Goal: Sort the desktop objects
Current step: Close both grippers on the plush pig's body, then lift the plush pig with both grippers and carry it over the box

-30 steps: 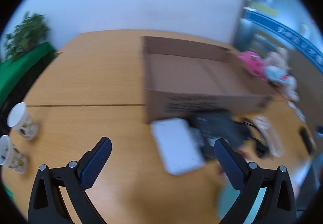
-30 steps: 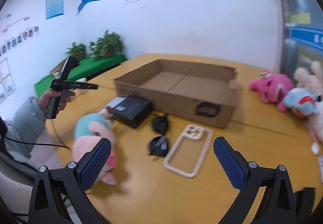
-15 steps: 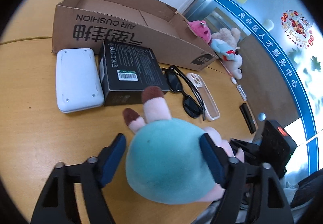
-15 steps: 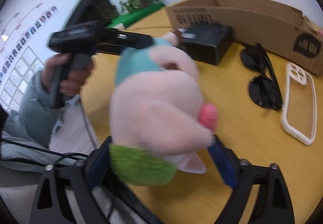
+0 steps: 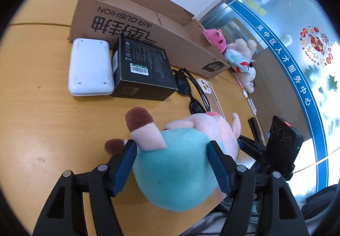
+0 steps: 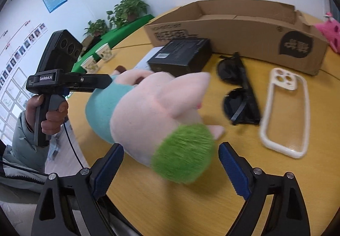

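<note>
The left gripper (image 5: 172,163) has its blue-padded jaws pressed against both sides of the teal body of a plush toy (image 5: 180,151), whose pink head points to the far right and brown-tipped legs to the left; beyond it on the table (image 5: 42,121) lie a white case (image 5: 90,67) and a black box (image 5: 142,70) touching side by side, with black sunglasses (image 5: 191,91) and a clear phone case (image 5: 209,92) to their right. Farther off stands an open cardboard box (image 5: 144,23); more soft toys (image 5: 235,57) lie past its right end; the other handheld gripper (image 5: 276,149) shows at the right.
</note>
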A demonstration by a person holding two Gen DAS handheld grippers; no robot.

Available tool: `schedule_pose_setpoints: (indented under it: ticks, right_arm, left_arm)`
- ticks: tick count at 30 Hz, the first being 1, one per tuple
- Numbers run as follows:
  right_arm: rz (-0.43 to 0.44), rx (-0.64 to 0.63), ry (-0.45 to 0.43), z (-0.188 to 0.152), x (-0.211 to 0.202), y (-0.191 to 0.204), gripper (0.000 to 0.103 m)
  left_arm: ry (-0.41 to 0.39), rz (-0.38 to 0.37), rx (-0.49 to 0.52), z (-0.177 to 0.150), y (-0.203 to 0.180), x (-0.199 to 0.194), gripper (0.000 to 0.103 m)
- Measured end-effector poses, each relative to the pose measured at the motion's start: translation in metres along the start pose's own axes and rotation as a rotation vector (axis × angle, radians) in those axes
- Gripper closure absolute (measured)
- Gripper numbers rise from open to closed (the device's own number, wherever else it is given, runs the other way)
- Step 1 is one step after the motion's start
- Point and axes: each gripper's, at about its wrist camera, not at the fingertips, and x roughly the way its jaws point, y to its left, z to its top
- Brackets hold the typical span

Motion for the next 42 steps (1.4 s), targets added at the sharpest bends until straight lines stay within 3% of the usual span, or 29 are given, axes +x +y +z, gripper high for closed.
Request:
schedule_pose_setpoints:
  ticks: [3,8,13,18,25,31,37,42]
  right_arm:
    - [-0.001,-0.017,0.020,0.001,0.012,0.010,0.013]
    - [0.029,0.009,0.022,0.002,0.025,0.003,0.017]
    - [0.000,0.010,-0.013,0.003,0.014,0.005,0.029]
    - [-0.036,-0.006,-0.109,0.028,-0.010,0.005,0.032]
    - [-0.159,-0.172,-0.343,0.126,-0.080,0.019,0.032]
    - [-0.242,-0.262,-0.486,0.212,-0.134,0.022,0.032]
    - [-0.274,-0.310,-0.546,0.292,-0.147,0.019,0.032]
    - [-0.230,-0.294,-0.514,0.354,-0.118,-0.012,0.032]
  left_arm:
    - [-0.009,0.030,-0.004,-0.009,0.002,-0.011,0.034]
    - [-0.004,-0.042,-0.046,-0.018,0.010,0.002,0.036]
    - [-0.011,-0.003,0.044,-0.009,-0.014,0.004,0.045]
    - [-0.114,-0.011,0.144,0.026,-0.045,-0.020,0.048]
    - [-0.346,-0.017,0.376,0.118,-0.108,-0.074,0.048]
    - [-0.476,-0.042,0.501,0.198,-0.144,-0.111,0.049]
    - [-0.524,-0.047,0.534,0.269,-0.146,-0.123,0.049]
    - [-0.516,-0.005,0.479,0.319,-0.114,-0.110,0.049]
